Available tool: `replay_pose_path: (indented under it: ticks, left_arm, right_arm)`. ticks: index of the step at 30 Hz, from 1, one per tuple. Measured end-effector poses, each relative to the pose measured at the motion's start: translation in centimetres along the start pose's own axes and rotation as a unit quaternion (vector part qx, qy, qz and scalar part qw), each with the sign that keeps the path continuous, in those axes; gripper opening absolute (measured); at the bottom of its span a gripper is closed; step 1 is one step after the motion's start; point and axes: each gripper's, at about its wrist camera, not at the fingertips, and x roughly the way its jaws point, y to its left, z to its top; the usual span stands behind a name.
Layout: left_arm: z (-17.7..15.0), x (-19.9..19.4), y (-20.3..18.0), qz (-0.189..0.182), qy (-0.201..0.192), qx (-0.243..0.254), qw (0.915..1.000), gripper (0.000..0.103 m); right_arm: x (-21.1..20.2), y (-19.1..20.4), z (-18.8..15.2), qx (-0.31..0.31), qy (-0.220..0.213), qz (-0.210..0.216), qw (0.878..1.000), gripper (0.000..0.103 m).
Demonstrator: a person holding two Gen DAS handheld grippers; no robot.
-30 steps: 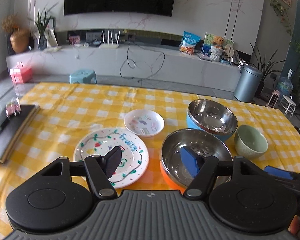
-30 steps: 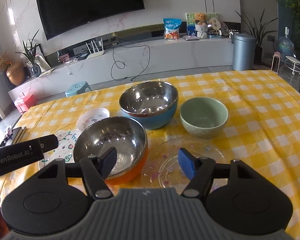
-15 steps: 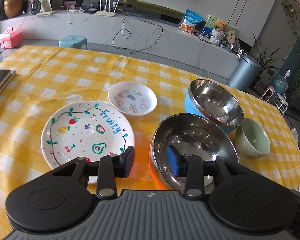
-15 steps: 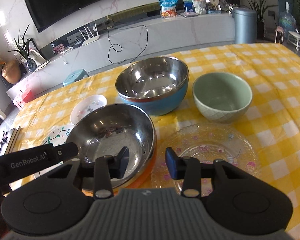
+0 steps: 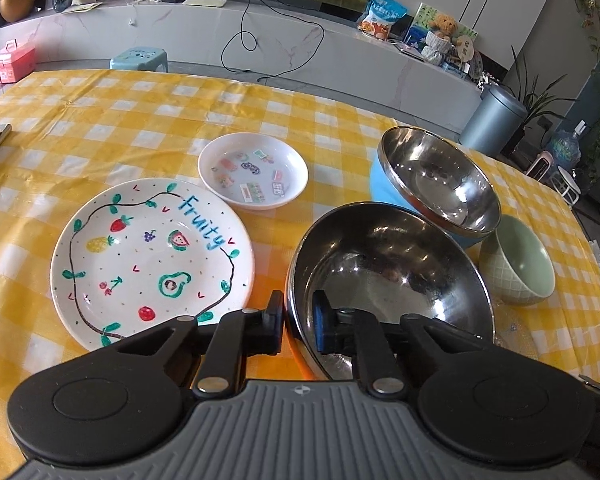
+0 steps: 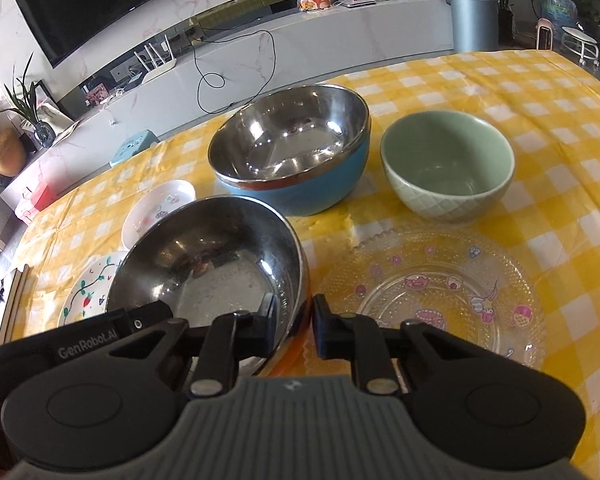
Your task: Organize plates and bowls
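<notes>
Both tongs (image 5: 297, 320) (image 6: 293, 326) gripping orange bowl (image 5: 380, 280) rim, empty

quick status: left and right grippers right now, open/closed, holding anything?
Left gripper: jaws just closed onto the orange steel bowl, pinching its rim.
Right gripper: jaws just closed onto the same bowl's opposite rim.

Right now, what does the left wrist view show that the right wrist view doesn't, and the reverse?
Only the left wrist view shows the whole Fruity plate and the left gripper, which has just been closing, astride the left rim of the orange steel bowl.

Only the right wrist view shows the clear glass plate plainly, and the right gripper, also just closing, astride that bowl's right rim.

Both show the orange steel bowl, the blue steel bowl, the green bowl and the small white dish.
</notes>
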Motion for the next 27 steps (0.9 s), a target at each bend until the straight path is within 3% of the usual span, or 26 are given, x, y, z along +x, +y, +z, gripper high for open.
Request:
replay_pose_path:
  ticks: [14,27]
  left_arm:
    - [-1.4,-5.1,1.1,0.0,-0.02,-0.011,0.9997,0.013]
    - [-5.6,-11.2,6.7,0.023,-0.017,-0.059,0.9978,0.014]
  right_arm:
    - [-3.8,1.1,-1.0,-0.009,-0.006,0.015,1.0,0.015]
    - [-6.9,4.2,-6.3,-0.013,0.064,0.086,0.994,0.015]
